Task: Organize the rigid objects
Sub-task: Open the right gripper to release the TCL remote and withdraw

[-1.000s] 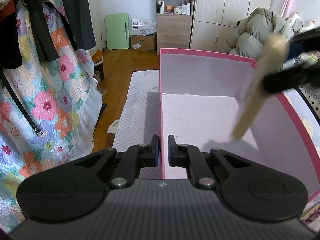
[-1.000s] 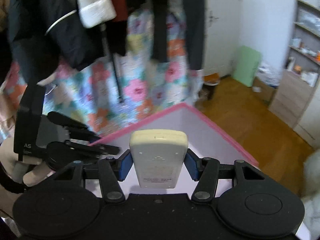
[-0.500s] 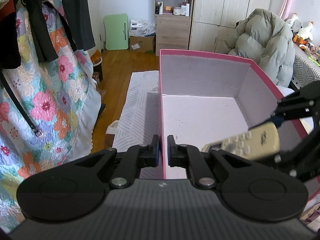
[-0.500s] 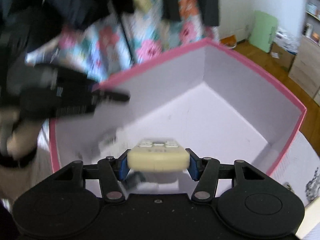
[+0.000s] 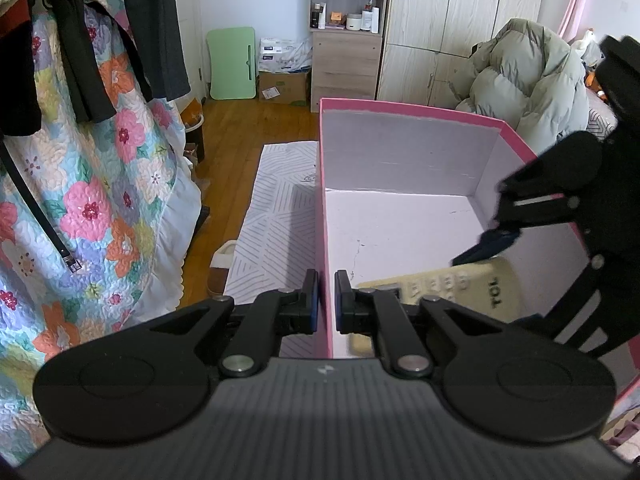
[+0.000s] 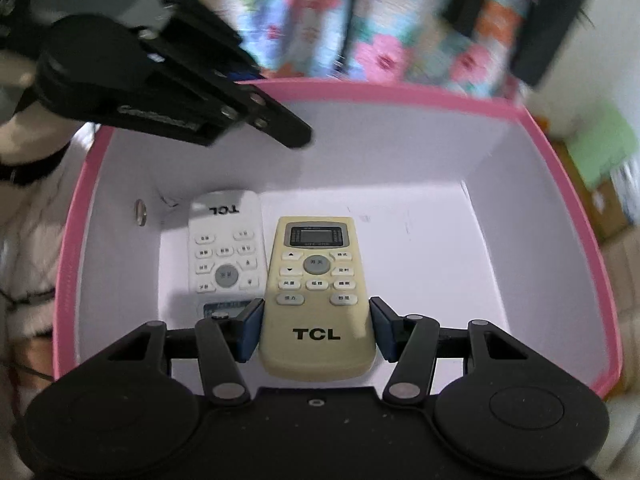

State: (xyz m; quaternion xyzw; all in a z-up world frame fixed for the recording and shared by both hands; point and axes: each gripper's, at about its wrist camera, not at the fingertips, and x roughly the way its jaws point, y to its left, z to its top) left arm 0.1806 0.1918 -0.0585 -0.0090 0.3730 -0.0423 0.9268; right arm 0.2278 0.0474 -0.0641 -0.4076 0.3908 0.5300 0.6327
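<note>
A pink box with a pale inside (image 6: pixel 360 96) (image 5: pixel 408 148) stands in front of me. My left gripper (image 5: pixel 326 300) is shut on the box's left wall (image 5: pixel 325 240). A yellowed TCL remote (image 6: pixel 316 292) (image 5: pixel 452 284) lies face up on the box floor between the fingers of my right gripper (image 6: pixel 316 328). The blue pads (image 6: pixel 250 330) stand slightly off its sides, so the gripper is open. A white TCL remote (image 6: pixel 226 248) lies beside it on the left, upside down to me.
A round metal fitting (image 6: pixel 140 212) sits on the box's inner left wall. A floral quilt (image 5: pixel 100 200) and dark clothes hang to the left. A patterned mat (image 5: pixel 276 224), wooden floor, shelves and a padded jacket (image 5: pixel 520 76) lie beyond.
My right gripper swung the yellowed remote down into the box, laid it face up on the floor and opened its jaws. My left gripper has held the wall still.
</note>
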